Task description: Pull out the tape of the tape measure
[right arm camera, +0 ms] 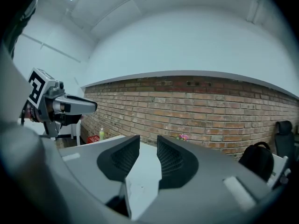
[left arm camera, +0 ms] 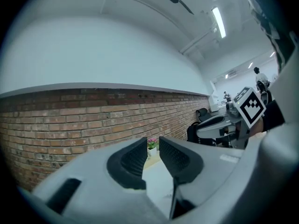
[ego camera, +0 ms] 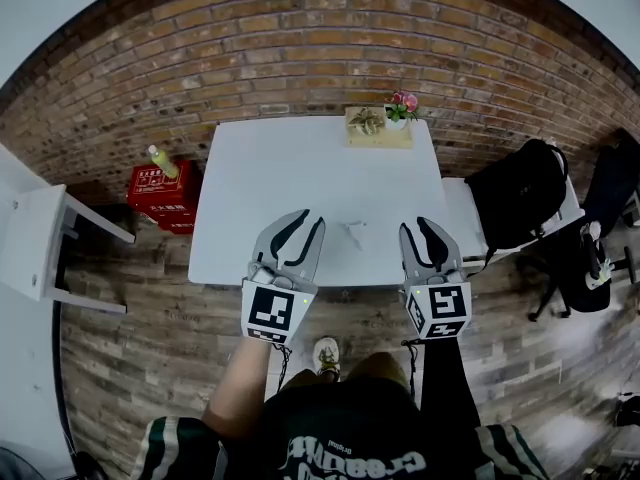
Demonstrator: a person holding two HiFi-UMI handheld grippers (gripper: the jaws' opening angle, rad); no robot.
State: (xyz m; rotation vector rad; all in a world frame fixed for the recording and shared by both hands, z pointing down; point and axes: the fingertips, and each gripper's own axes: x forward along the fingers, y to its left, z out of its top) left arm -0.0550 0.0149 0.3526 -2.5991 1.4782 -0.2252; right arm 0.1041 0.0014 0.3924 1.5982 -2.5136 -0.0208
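A small pale object (ego camera: 353, 230), too small to make out, lies on the white table (ego camera: 290, 178) near its front edge; it may be the tape measure. My left gripper (ego camera: 310, 218) hovers over the front edge to the left of it, open, with nothing between its jaws. My right gripper (ego camera: 418, 225) is to the right of the object, also open and empty. In the left gripper view the left gripper (left arm camera: 153, 146) points level along the tabletop toward the brick wall. In the right gripper view the right gripper (right arm camera: 148, 143) does the same.
A wooden tray (ego camera: 378, 131) with a plant and pink flowers (ego camera: 403, 101) stands at the table's far edge. A red crate (ego camera: 163, 190) with a green bottle (ego camera: 163, 161) sits on the floor at the left. A black backpack (ego camera: 515, 193) rests on a white seat at the right.
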